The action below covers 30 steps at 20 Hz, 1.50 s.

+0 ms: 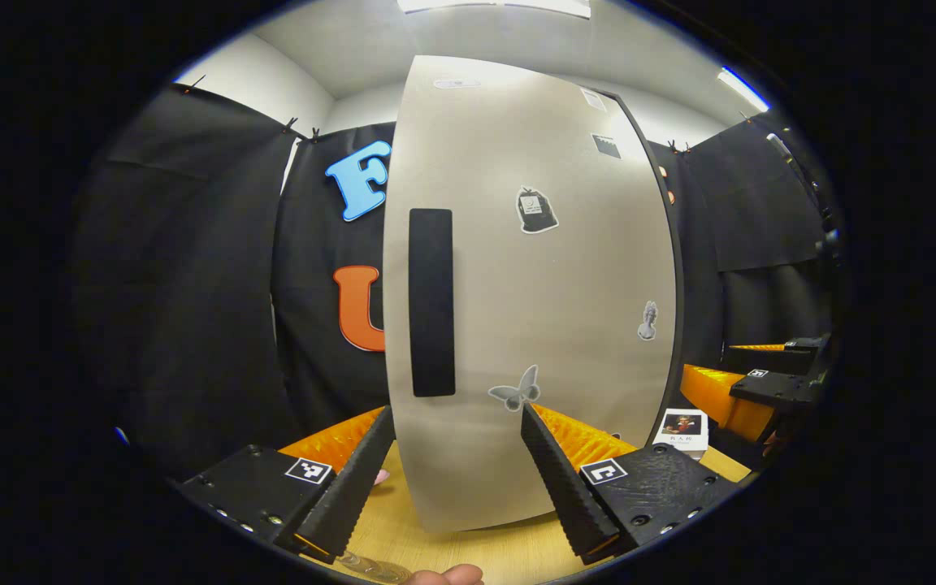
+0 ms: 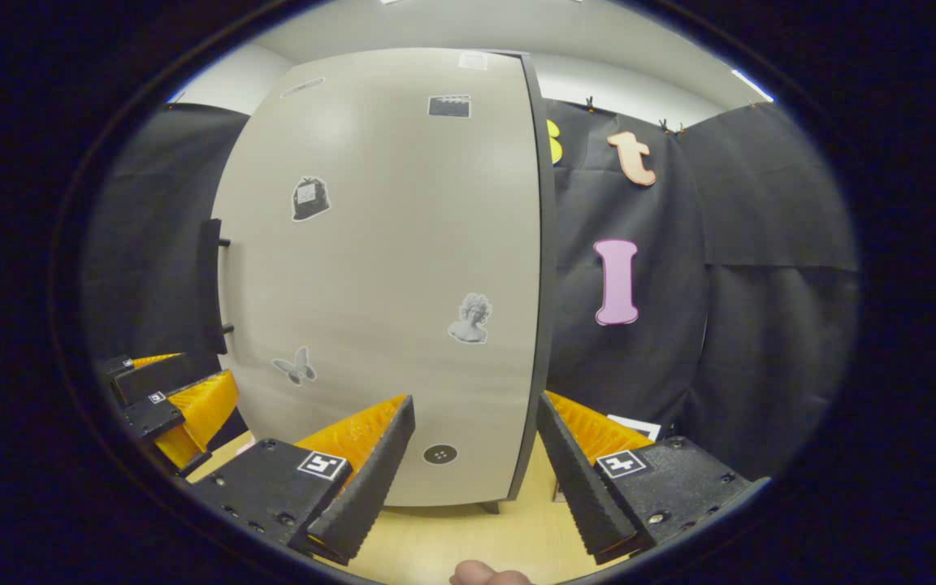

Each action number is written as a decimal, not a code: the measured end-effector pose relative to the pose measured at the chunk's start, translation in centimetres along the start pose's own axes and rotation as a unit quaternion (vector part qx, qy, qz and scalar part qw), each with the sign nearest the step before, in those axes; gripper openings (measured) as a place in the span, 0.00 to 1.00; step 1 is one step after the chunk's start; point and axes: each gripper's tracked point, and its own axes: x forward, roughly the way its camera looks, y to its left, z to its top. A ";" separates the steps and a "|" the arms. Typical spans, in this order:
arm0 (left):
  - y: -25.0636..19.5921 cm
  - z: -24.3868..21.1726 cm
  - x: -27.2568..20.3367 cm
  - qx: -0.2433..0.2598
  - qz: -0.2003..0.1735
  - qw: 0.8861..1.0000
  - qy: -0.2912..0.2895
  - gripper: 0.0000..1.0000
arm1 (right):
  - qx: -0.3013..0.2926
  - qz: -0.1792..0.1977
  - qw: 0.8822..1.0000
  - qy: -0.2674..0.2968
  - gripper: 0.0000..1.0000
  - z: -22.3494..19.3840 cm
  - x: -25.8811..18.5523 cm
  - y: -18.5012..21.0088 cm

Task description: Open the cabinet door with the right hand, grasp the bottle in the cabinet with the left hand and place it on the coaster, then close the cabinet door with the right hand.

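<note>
The cabinet door [image 1: 549,325] is beige, carries several stickers and stands closed, hiding the inside. Its black vertical handle [image 1: 431,302] sits on the door's left side. My left gripper [image 1: 458,410] is open just in front of the door's lower part, below and slightly right of the handle. My right gripper [image 2: 475,400] is open too, facing the door's [image 2: 387,268] lower right edge, with the handle [image 2: 210,284] far to its left. Each gripper appears in the other's view: right gripper [image 1: 732,370], left gripper [image 2: 179,378]. A clear round edge [image 1: 370,567], possibly the coaster, lies at the table's near side.
The cabinet stands on a light wooden table [image 1: 435,544]. A small white card [image 1: 683,429] stands to the cabinet's right. A small pink thing [image 1: 381,475] peeks out by my left finger. Black cloth walls close in the booth on both sides.
</note>
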 end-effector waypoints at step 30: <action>-0.5 0.9 0.4 -0.007 -0.012 0.999 -0.031 0.95 | -0.001 0.039 0.999 -0.018 0.97 0.3 -4.1 -1.8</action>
